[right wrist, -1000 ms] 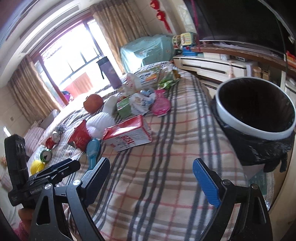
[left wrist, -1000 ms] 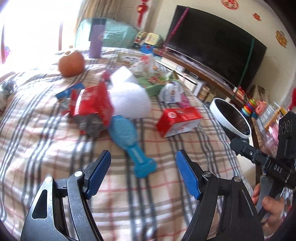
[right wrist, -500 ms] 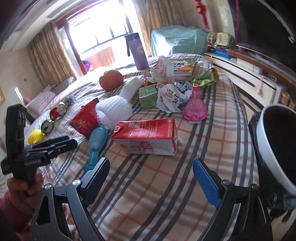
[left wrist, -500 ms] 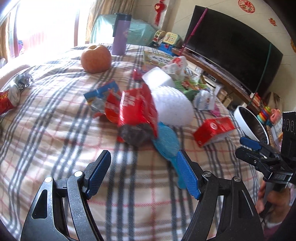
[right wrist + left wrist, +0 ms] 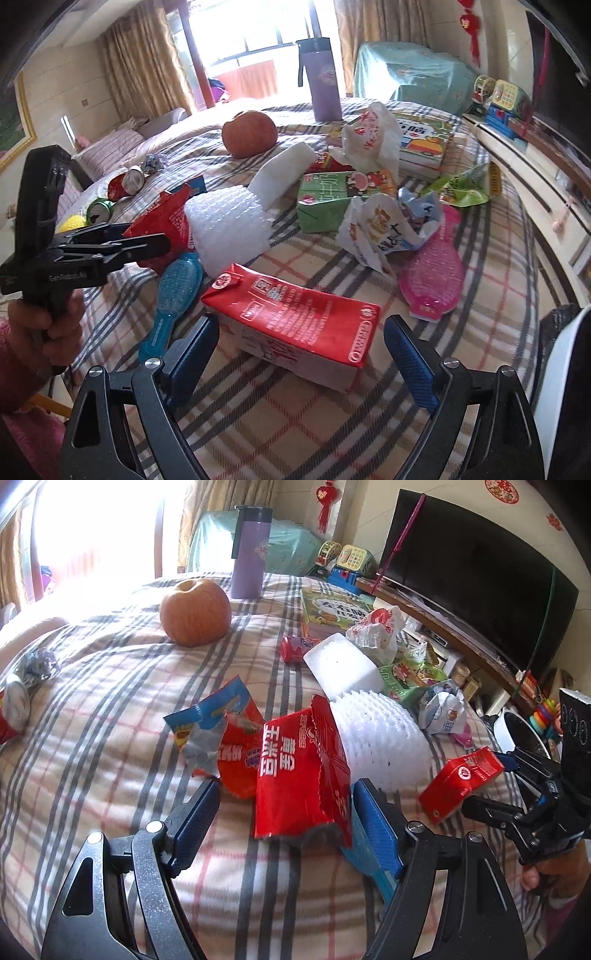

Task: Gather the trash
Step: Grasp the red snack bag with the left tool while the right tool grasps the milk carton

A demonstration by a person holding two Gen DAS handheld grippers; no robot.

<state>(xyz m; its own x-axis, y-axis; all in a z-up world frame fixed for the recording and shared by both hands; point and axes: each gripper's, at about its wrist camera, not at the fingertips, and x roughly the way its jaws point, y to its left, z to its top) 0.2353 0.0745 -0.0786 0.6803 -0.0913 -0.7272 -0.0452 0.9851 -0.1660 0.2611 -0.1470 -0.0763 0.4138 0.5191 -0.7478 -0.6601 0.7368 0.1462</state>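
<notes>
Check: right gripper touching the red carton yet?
Apart. The right wrist view shows the right gripper straddling the red carton, blanket visible between each pad and the carton's ends.

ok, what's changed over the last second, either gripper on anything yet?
Both grippers have closed in on the pile. The left gripper now straddles the red snack bag, fingers open, not pressing it. The right gripper has swung from the bin toward the red carton, which now sits between its fingers; its jaws have just been closing but still aren't gripping. Nothing picked up; the litter hasn't shifted.
</notes>
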